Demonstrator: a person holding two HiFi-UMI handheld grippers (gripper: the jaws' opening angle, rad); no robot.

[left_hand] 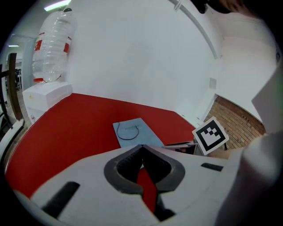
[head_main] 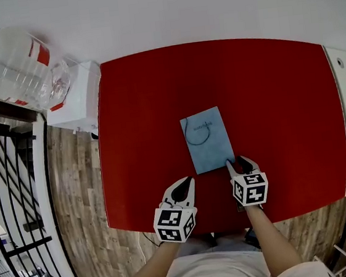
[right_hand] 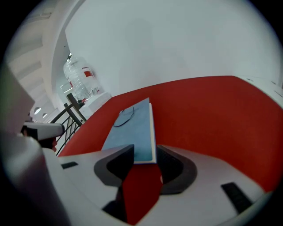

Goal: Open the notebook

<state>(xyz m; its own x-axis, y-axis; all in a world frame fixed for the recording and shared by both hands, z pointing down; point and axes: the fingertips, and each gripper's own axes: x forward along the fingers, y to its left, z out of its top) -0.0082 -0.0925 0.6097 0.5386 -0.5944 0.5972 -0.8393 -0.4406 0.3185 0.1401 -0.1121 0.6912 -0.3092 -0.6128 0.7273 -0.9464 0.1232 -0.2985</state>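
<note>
Now the approach is in hand: the closed notebook (head_main: 207, 138) lies mid-desk (head_main: 279, 91), and the right gripper (head_main: 238, 161), fingers wide apart, straddles its near corner. The left gripper (head_main: 183, 188) hovers beside it, fingers together and empty. The next move probably calls for pinching the cover alone.

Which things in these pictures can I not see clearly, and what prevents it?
Print on the notebook cover: too small or blurred in every view.
Notebook's near edge: in the left gripper view, hidden behind the left gripper.
Whether the open right gripper touches the notebook corner between its jaws: the right gripper view leaves it unclear.
</note>
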